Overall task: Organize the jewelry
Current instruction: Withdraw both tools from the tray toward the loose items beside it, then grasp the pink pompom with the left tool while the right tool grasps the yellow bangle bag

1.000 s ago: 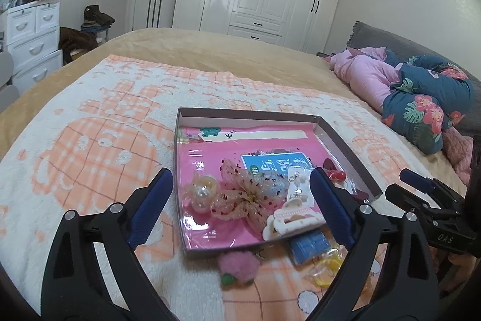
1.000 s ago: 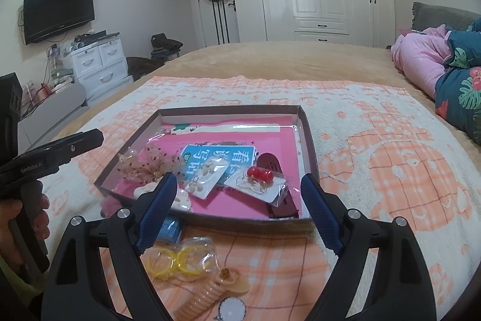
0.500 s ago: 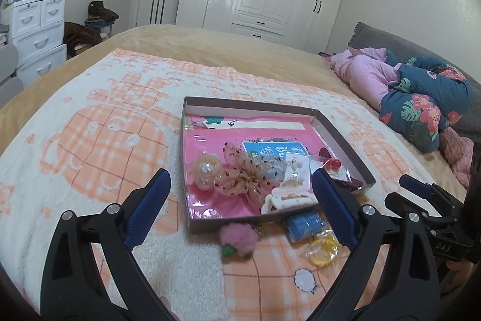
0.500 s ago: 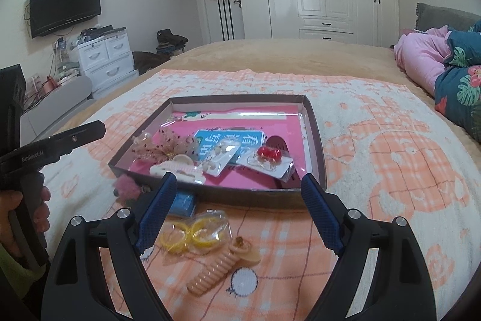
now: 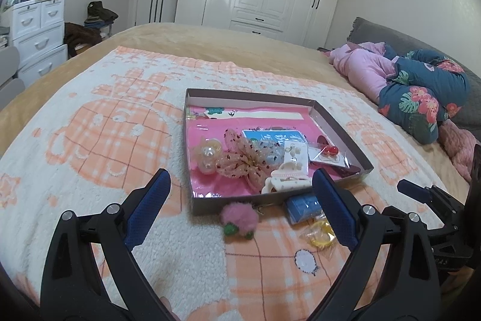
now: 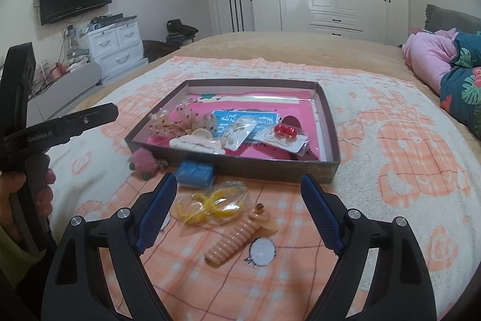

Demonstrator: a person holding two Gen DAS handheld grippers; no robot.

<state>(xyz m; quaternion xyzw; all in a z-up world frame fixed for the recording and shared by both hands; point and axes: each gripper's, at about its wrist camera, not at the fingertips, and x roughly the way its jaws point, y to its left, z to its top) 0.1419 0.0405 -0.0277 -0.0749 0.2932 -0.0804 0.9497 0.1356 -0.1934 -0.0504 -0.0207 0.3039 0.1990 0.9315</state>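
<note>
Your bed (image 6: 270, 50) carries a peach-and-white blanket (image 5: 90, 140), and on it sits the shallow box (image 6: 332, 140) already holding a gauzy bow (image 5: 243, 161), a cream hair claw (image 6: 195, 143), carded earrings (image 6: 279, 137) and more. Four pieces lie loose on the blanket along the box's near wall: a pink pompom (image 5: 239, 217), a blue pad (image 6: 195, 172), a clear bag of yellow rings (image 6: 213, 205) and a ribbed peach clip (image 6: 237, 236).

Your right tongs (image 6: 239, 206) stand released and empty, and the bagged rings and the peach clip lie just ahead of them, between the blue pads; the clip's long axis runs diagonally, its knobbed end toward the box. That hand looks nearer both. Your left tongs (image 5: 240, 209) are also released and empty, with the pompom straight ahead, touching or nearly touching the box wall. For any of these pieces, the low box wall looks like the only thing to lift over.
</note>
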